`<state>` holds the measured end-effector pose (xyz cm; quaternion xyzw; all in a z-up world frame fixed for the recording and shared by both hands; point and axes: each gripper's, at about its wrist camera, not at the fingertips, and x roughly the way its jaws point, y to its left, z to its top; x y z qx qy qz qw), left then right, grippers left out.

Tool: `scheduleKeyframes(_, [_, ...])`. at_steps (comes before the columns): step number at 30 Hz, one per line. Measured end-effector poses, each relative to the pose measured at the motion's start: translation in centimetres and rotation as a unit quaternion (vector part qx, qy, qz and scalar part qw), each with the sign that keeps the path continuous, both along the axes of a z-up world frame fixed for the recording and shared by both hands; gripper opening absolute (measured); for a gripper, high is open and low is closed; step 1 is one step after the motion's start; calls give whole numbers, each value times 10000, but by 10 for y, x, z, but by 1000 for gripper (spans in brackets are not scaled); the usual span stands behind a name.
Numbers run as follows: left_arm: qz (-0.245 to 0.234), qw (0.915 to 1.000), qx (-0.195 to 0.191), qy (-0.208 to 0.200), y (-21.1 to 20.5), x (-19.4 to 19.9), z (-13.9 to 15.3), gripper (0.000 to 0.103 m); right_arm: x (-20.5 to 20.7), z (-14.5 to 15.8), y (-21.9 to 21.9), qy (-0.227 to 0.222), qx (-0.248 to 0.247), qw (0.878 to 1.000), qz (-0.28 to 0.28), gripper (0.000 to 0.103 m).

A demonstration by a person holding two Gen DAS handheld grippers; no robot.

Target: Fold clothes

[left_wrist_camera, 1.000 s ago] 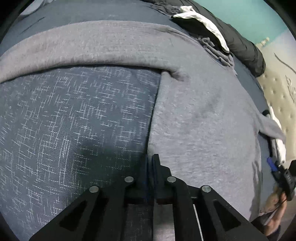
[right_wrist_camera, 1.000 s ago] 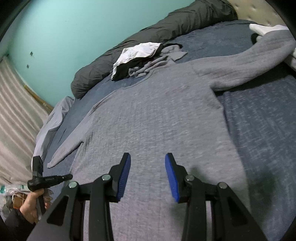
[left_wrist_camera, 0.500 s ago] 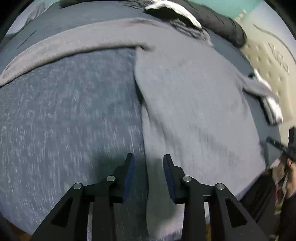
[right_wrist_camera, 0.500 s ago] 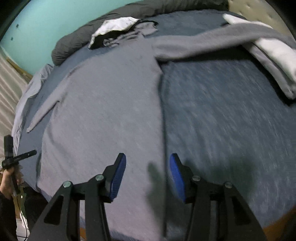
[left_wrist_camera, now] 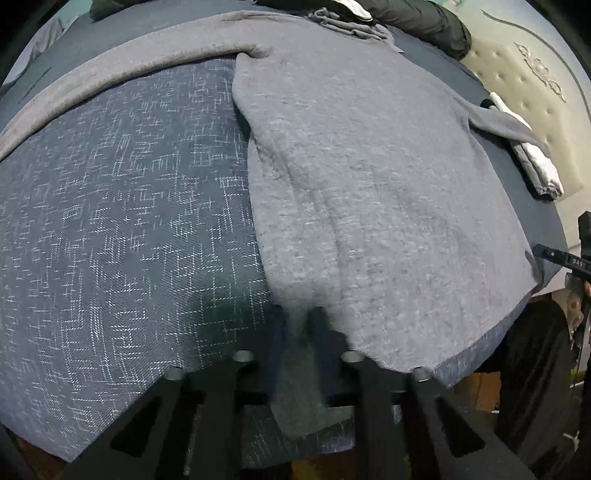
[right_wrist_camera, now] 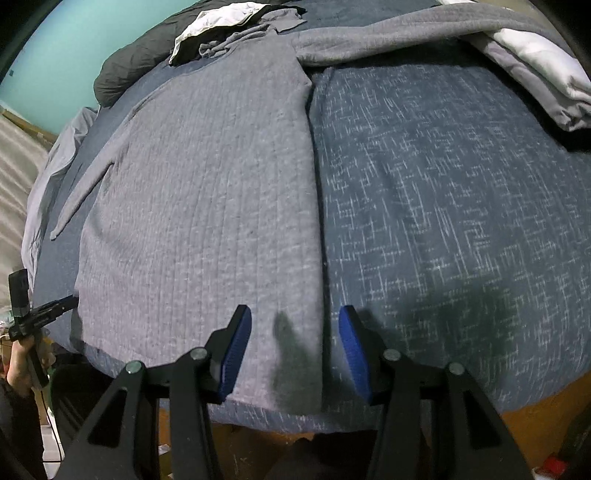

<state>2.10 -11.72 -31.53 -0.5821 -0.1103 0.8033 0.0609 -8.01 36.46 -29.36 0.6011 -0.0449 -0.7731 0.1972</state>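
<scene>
Left claw (left_wrist_camera: 300, 347) around grey sweater (left_wrist_camera: 369, 166) hem corner, right claw (right_wrist_camera: 295, 350) agape

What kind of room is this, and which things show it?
Most likely a bedroom. A gray sweater lies spread on a bed with a blue patterned cover, a tufted headboard stands behind it, and a dark duvet is bunched along a teal wall.

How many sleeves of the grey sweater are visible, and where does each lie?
2. On the grey sweater, one sleeve stretches sideways across the top of the bedspread toward the folded stack; the other sleeve trails down the far side toward the bed edge.
</scene>
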Motion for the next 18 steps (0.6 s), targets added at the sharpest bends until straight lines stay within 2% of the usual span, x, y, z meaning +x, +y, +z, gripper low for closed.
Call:
scheduleKeyframes(3, [106, 9997, 117, 163, -5, 8, 6, 5, 5, 0, 5, -4, 17, 10000, 0, 50])
scheduleKeyframes(6, [480, 9973, 467, 309, -25, 22, 13, 5, 7, 4, 6, 38, 14, 10000, -6, 50])
scheduleKeyframes(9, [885, 9921, 879, 143, -44, 33, 5, 5, 8, 7, 7, 66, 32, 10000, -16, 50])
scheduleKeyframes(12, [1030, 9928, 610, -47, -50, 45, -2, 4, 6, 6, 6, 49, 62, 10000, -21, 50])
scheduleKeyframes(16, [898, 9944, 544, 112, -43, 53, 9, 6, 7, 7, 3, 51, 64, 10000, 21, 50])
scheduleKeyframes(17, [816, 9952, 533, 126, -39, 53, 12, 14, 8, 7, 2, 55, 89, 9999, 39, 50])
scheduleKeyframes(18, [734, 9958, 523, 141, -34, 54, 14, 31, 8, 6, 2, 51, 109, 9999, 48, 50])
